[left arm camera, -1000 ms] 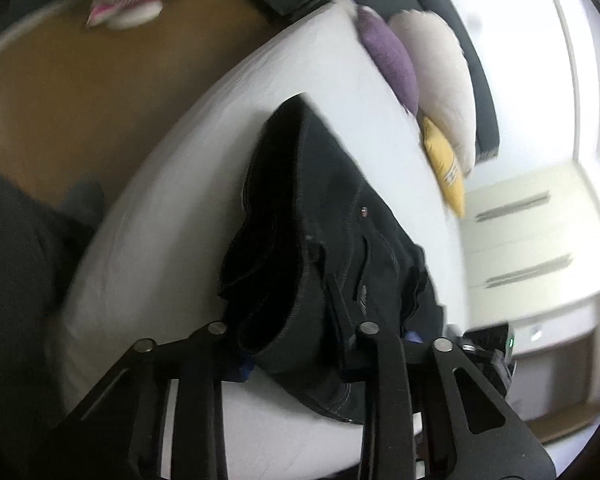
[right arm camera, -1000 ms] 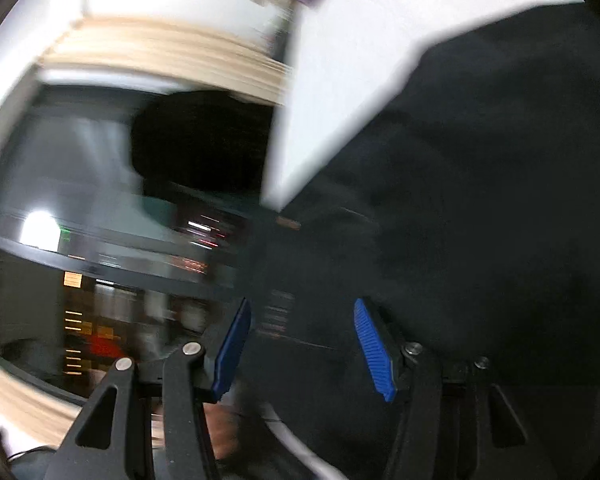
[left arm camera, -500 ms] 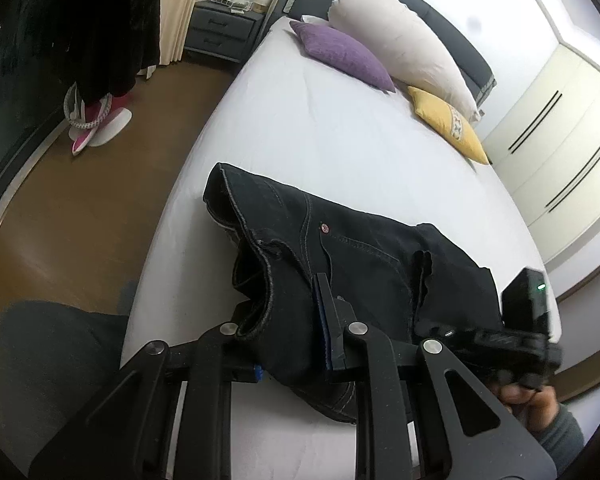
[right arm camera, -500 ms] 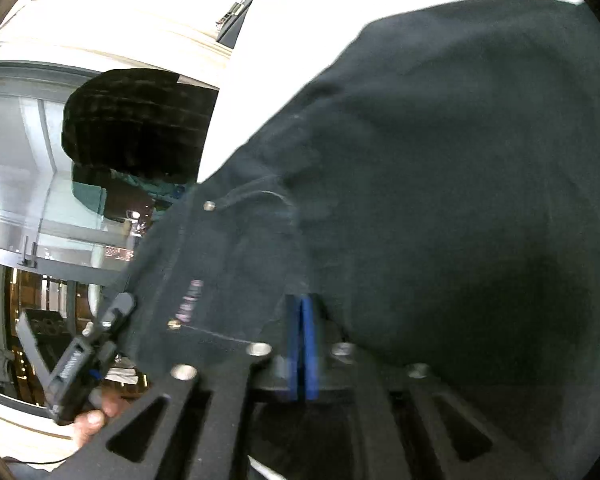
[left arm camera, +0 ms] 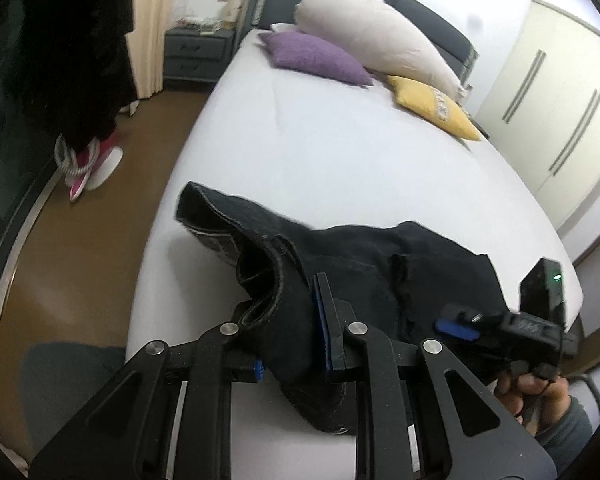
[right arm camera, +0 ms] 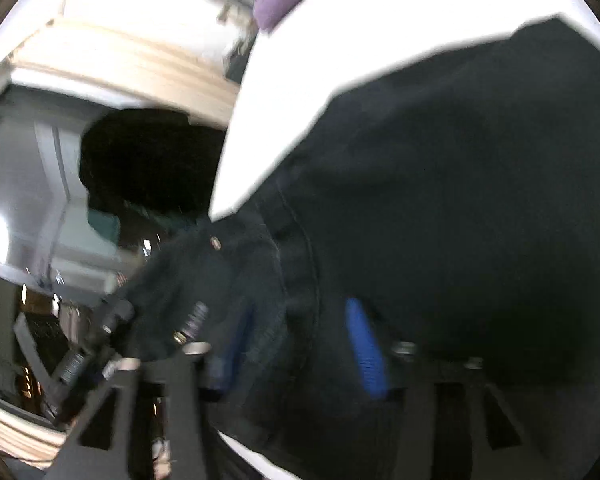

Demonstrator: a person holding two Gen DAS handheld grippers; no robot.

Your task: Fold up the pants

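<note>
Black denim pants [left arm camera: 356,256] lie bunched near the front edge of a white bed [left arm camera: 340,152]. My left gripper [left arm camera: 290,336] is shut on a thick fold of the pants at the waistband, held a little above the sheet. In the right wrist view the pants [right arm camera: 460,200] fill most of the frame. My right gripper [right arm camera: 300,344] is open, its blue pads [right arm camera: 366,352] spread apart over the dark cloth. The right gripper also shows in the left wrist view [left arm camera: 500,324], at the pants' right end.
A purple pillow [left arm camera: 316,58], a long white pillow [left arm camera: 376,40] and a yellow pillow [left arm camera: 432,108] lie at the head of the bed. A nightstand [left arm camera: 196,54] stands at the back left. Pink shoes [left arm camera: 88,164] sit on the brown floor left of the bed. Wardrobes [left arm camera: 560,100] are on the right.
My right gripper, shut on the pants half a second ago, has opened. My left gripper keeps its hold on the waistband; the view has tilted up a little.
</note>
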